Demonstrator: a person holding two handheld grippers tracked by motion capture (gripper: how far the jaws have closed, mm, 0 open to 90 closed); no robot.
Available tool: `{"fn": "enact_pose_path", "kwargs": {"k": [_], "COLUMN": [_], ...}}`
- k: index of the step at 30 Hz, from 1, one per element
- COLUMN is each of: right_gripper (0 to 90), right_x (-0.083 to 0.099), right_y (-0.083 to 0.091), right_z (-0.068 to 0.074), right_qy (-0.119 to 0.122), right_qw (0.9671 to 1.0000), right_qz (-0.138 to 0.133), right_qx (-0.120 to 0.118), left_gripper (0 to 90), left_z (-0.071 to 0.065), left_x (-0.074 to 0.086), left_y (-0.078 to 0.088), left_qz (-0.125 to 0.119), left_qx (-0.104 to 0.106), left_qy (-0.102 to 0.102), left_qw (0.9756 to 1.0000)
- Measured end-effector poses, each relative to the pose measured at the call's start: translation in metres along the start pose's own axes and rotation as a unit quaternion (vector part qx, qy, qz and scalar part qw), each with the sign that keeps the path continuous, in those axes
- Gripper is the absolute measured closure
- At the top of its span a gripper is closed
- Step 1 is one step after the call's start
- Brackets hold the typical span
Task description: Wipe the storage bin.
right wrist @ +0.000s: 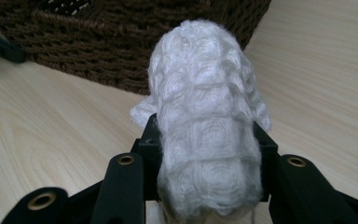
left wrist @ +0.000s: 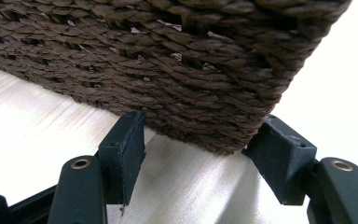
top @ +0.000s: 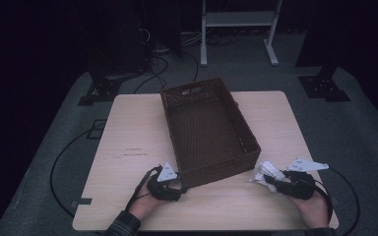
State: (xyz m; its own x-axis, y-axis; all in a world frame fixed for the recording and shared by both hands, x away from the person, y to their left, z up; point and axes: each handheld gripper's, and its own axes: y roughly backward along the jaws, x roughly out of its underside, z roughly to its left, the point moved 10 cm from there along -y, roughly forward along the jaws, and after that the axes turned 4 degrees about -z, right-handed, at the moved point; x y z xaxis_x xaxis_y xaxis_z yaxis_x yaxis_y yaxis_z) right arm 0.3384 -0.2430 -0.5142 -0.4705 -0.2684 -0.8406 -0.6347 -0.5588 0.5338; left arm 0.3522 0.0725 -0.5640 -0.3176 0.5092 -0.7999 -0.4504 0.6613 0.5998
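White knitted cloth (right wrist: 207, 121), soft and light, pinched mid-bundle in right gripper (right wrist: 209, 154); stiff woven basket (top: 209, 130) best taken at near corner, straddled by half-open left gripper (left wrist: 193, 144).

The high view is looking forward and down from above the person's side, taking in the whole table (top: 128, 128) with the basket (top: 207, 129) at its middle. The left gripper view is sitting low and very near the basket (left wrist: 168, 65), facing its near corner. The right gripper view is also looking along the tabletop toward the basket (right wrist: 98, 51), from a little farther off, so all three are sharing the basket's near wall.
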Motion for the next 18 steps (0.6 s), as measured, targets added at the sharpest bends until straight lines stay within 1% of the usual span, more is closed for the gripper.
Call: {"fn": "enact_pose_path", "kwargs": {"k": [7,9,11,16,18], "right_gripper": [59.5,59.4,59.4,59.5,59.5], "right_x": [-0.017,-0.023,-0.029,-0.041,-0.043], "right_y": [0.007,0.008,0.009,0.007,0.004], "right_z": [-0.003,-0.003,-0.003,-0.001,0.0], "right_qy": [0.004,0.006,0.011,0.017,0.021], "right_qw": [0.9997,0.9995,0.9992,0.9987,0.9986], "right_qz": [-0.023,-0.03,-0.037,-0.047,-0.047], "right_qx": [0.009,0.011,0.013,0.01,0.011], "left_gripper": [36.3,36.1,36.0,36.1,36.1], "left_z": [0.0,-0.001,-0.001,-0.001,-0.001], "left_x": [0.0,0.0,0.0,0.0,0.0], "left_y": [0.0,-0.001,-0.001,-0.001,-0.001], "left_qz": [0.0,0.0,0.001,0.001,0.001], "left_qx": [-0.001,-0.004,-0.006,-0.006,-0.006], "left_qy": [0.0,0.004,0.004,0.004,0.004], "left_qw": [1.0,1.0,1.0,1.0,1.0]}}
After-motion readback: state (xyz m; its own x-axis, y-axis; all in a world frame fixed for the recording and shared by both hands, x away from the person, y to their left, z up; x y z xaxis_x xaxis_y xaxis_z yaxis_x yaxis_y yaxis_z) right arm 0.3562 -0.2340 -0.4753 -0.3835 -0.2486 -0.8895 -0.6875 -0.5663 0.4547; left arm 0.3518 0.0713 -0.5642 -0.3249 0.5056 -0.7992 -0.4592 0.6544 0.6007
